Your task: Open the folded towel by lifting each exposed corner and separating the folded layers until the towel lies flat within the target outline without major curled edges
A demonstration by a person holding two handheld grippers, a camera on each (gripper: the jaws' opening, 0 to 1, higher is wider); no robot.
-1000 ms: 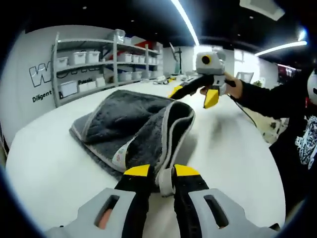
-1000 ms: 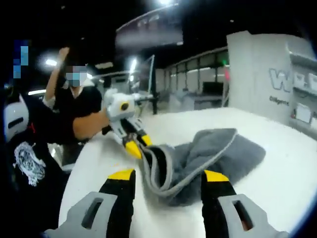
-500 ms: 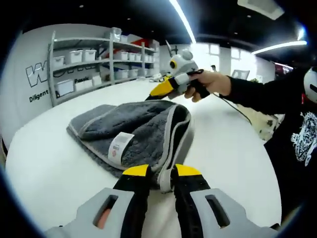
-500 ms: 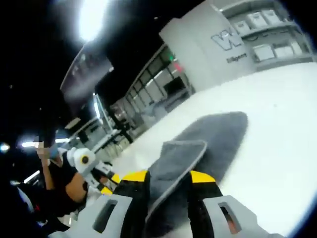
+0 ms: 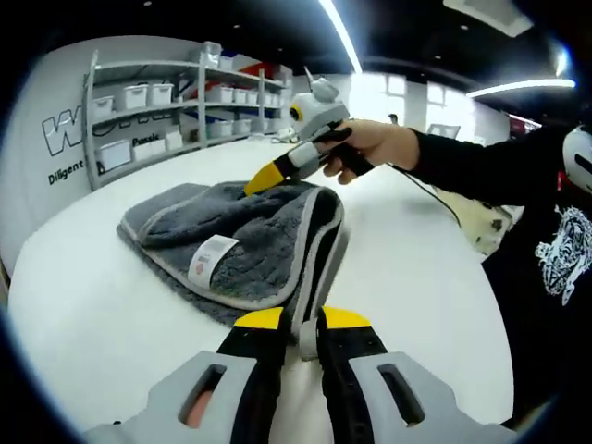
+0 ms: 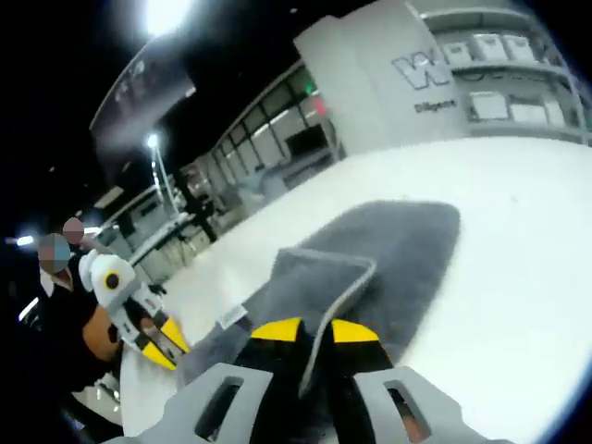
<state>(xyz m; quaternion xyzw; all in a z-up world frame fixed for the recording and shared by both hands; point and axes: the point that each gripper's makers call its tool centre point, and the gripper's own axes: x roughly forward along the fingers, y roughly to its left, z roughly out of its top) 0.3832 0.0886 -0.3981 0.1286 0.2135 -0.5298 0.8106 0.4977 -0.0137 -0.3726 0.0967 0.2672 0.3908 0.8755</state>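
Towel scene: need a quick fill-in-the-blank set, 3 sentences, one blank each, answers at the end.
1. The towel on the white table is ____ in colour, with a paler border.
2. The left gripper is shut on the towel's ____.
3. A small white ____ sticks out from the towel's folded layers.

Missing words: grey; edge; label. The right gripper is also shut on the towel.
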